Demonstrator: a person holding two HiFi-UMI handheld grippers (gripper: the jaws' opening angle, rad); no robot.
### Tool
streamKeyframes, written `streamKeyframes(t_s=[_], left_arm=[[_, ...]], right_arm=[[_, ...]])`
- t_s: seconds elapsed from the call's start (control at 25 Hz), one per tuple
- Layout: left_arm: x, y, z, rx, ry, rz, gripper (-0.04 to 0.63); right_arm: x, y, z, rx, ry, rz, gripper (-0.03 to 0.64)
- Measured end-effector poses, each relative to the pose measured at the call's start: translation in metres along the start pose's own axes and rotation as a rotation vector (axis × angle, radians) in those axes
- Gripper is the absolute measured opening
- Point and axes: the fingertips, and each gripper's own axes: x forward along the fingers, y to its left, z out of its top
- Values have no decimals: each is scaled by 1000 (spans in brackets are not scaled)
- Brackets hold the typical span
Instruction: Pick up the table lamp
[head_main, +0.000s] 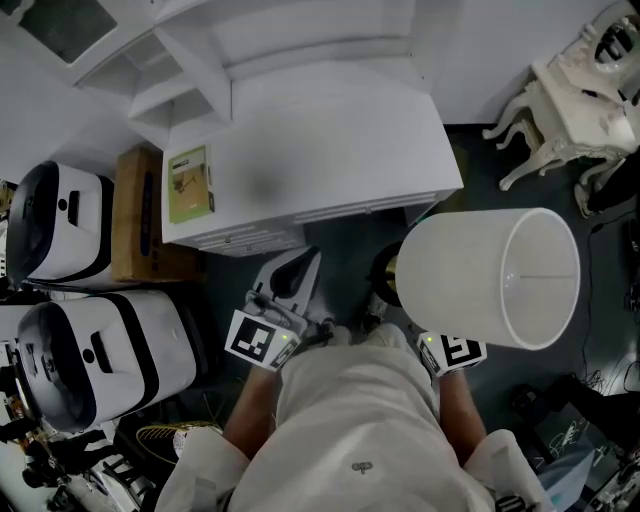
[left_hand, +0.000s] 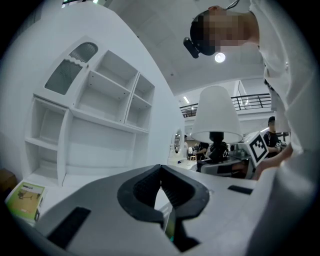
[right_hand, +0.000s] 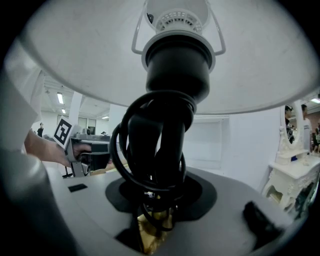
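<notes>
The table lamp's white shade (head_main: 490, 275) lies tipped on its side in the head view, open end to the right, off the floor. My right gripper (right_hand: 157, 200) is shut on the lamp's black stem (right_hand: 160, 135), which has a black cord wound round it and a gold part below. From above, the shade hides most of that gripper; only its marker cube (head_main: 455, 352) shows. My left gripper (head_main: 290, 275) is held level beside it, jaws shut and nothing between them (left_hand: 161, 172). The left gripper view also catches the lamp (left_hand: 216, 117) at its right.
A white cabinet (head_main: 320, 140) with open shelves (left_hand: 95, 120) stands straight ahead, a green booklet (head_main: 188, 183) on its left end. A cardboard box (head_main: 135, 215) and two white rounded machines (head_main: 60, 220) are on the left. A white ornate chair (head_main: 570, 110) is far right.
</notes>
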Motion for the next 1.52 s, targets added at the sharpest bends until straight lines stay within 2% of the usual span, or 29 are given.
streamKeyframes(t_s=[0.32, 0.6, 0.92, 1.32, 1.52], left_arm=[[-65, -2, -12, -13, 15, -72, 11], [-93, -16, -26, -32, 38, -164, 10], [-92, -58, -20, -18, 26, -252, 11], [-87, -111, -25, -10, 37, -279, 11], [-85, -128, -27, -11, 38, -272, 10]], right_arm=[[-18, 73, 1, 7, -1, -39, 143], [-30, 116, -9, 17, 27, -66, 141], [-56, 127, -20, 16, 61, -87, 141], [-89, 119, -44, 7, 89, -90, 138], [-106, 107, -72, -6, 127, -105, 138]])
